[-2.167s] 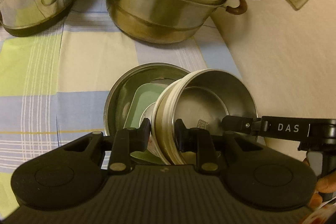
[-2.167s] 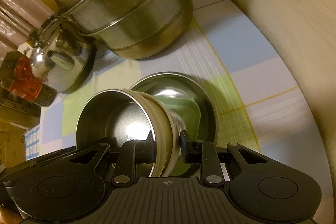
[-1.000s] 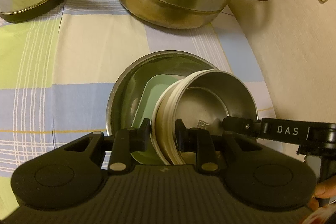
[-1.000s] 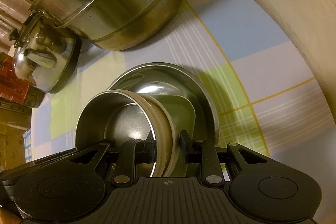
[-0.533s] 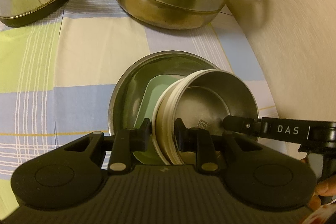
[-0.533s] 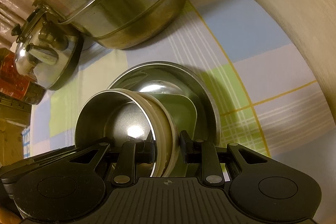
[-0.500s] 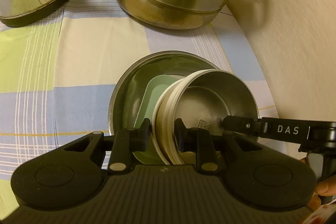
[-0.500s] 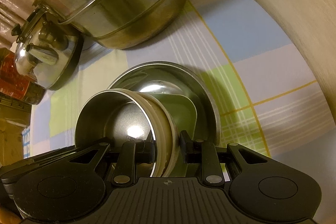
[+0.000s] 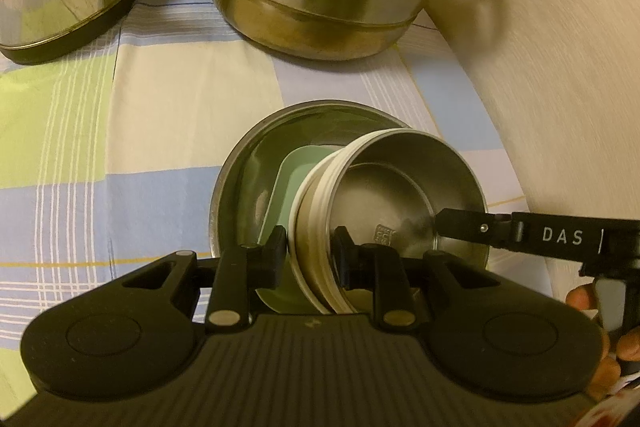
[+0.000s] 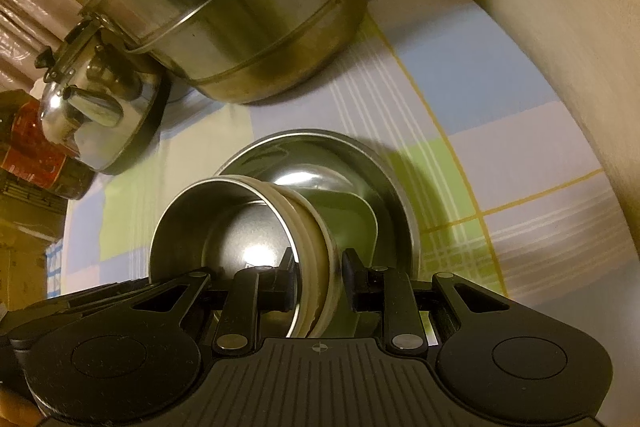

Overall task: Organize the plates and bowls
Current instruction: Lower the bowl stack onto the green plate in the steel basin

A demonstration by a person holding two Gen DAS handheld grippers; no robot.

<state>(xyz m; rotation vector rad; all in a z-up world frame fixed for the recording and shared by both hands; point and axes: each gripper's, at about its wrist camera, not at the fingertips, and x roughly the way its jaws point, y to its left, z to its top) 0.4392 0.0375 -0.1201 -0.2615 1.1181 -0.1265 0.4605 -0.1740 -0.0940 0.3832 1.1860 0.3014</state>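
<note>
looking along the left gripper (image 9: 310, 247), its jaws pinch the cream-banded rim of the steel bowl (image 9: 404, 203), tilted above the green plate (image 9: 298, 179) in the wide steel dish (image 9: 236, 187), probably for nesting. from the right gripper (image 10: 318, 273), jaws clamp the opposite rim, sharing the weight.

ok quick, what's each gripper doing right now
Left gripper: shut on the rim of the cream-banded steel bowl.
Right gripper: shut on the same bowl's rim.
</note>
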